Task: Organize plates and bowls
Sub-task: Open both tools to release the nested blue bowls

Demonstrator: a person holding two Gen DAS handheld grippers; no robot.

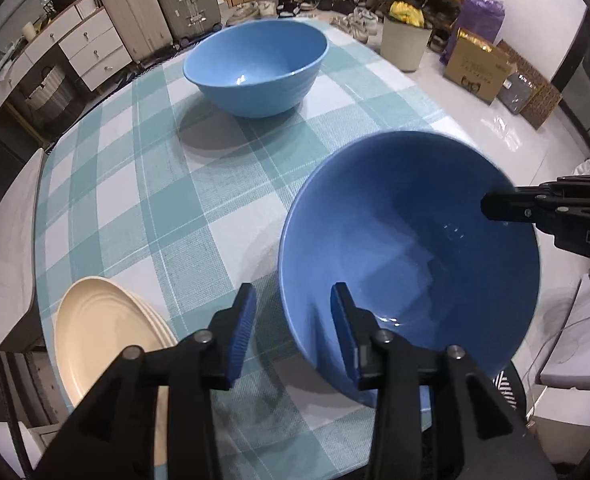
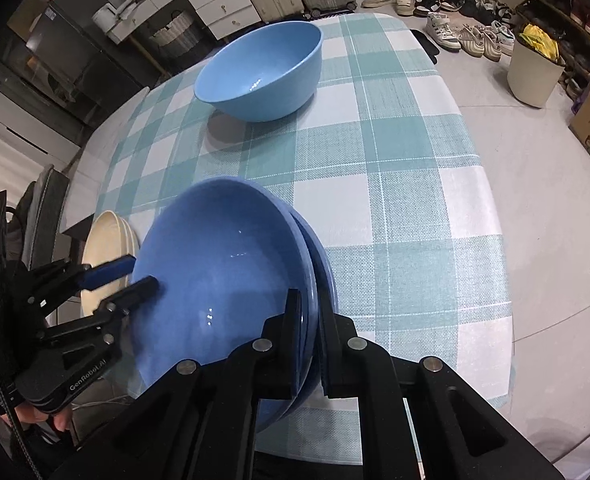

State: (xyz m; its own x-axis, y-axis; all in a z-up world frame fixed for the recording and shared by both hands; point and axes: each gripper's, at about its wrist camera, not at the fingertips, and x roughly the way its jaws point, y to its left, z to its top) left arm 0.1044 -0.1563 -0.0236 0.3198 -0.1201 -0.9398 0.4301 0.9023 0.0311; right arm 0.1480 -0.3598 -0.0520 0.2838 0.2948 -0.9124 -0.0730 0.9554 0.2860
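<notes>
glossy blue bowl (image 2: 223,280) tilted, rim pinched by right tool (image 2: 313,344); left tool (image 1: 293,332) spread, straddling its rim.

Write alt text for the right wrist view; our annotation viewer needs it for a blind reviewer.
The right gripper clamps the near rim of nested dark blue bowls above a teal checked tablecloth. The left gripper straddles the opposite rim, open. A light blue bowl stands farther back, cream plates at left.

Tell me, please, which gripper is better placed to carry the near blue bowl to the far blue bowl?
Probably the right gripper: its jaws are shut on the rim of the near blue bowl. The left gripper is open, its pads astride the opposite rim without pressing. The far blue bowl sits beyond, on the checked table.
</notes>
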